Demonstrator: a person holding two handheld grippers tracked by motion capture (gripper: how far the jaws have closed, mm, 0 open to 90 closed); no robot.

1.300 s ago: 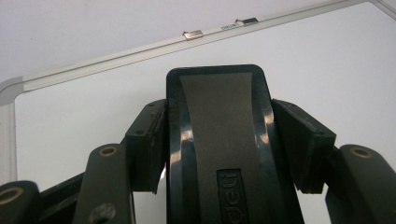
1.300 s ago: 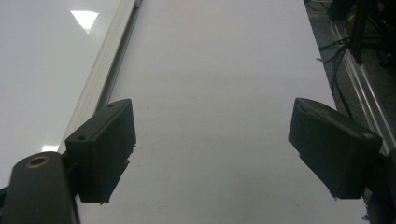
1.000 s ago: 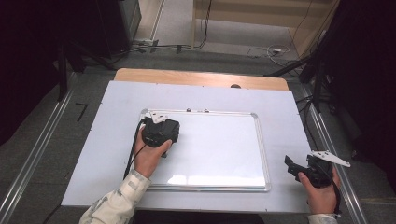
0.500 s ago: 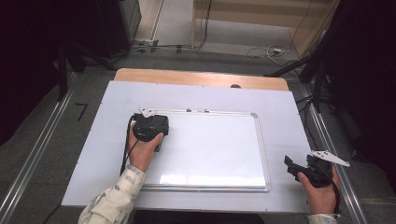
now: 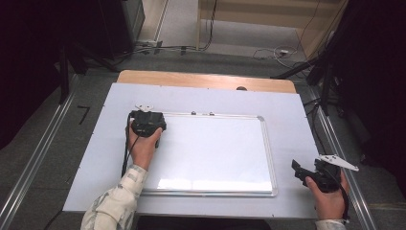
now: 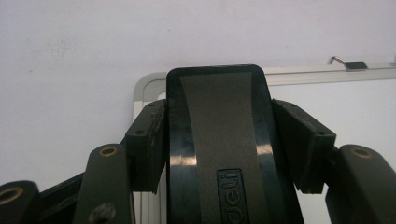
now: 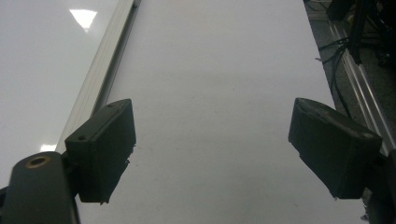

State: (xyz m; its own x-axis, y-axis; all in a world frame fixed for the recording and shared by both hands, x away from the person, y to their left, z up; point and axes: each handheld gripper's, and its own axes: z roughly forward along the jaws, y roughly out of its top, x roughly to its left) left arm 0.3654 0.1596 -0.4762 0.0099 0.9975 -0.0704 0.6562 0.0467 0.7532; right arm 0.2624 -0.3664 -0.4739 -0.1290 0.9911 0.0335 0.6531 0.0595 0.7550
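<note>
- My left gripper (image 5: 146, 123) is clamped on a black eraser (image 6: 219, 140); in the left gripper view both pads press its two sides, and the eraser's grey-faced top rises up between them.
- The eraser sits over the far left corner of the whiteboard (image 5: 215, 153), whose rounded silver frame corner shows just behind it in the left gripper view.
- A second ago my left hand (image 5: 143, 148) was further in on the board, right of that corner; half a second ago it had slid partway left; now it lies over the board's left edge at the corner.
- The grip on the eraser looks the same through all three high views: I see no change in how the left hand holds its gripper.
- My right gripper (image 5: 313, 172) stands wide, with nothing between the pads; in its own view only the white table (image 7: 219, 93) shows between them.
- It hangs off the board's near right corner, apart from the frame, and it is where it was a second ago.
- The board has not shifted on the table.
</note>
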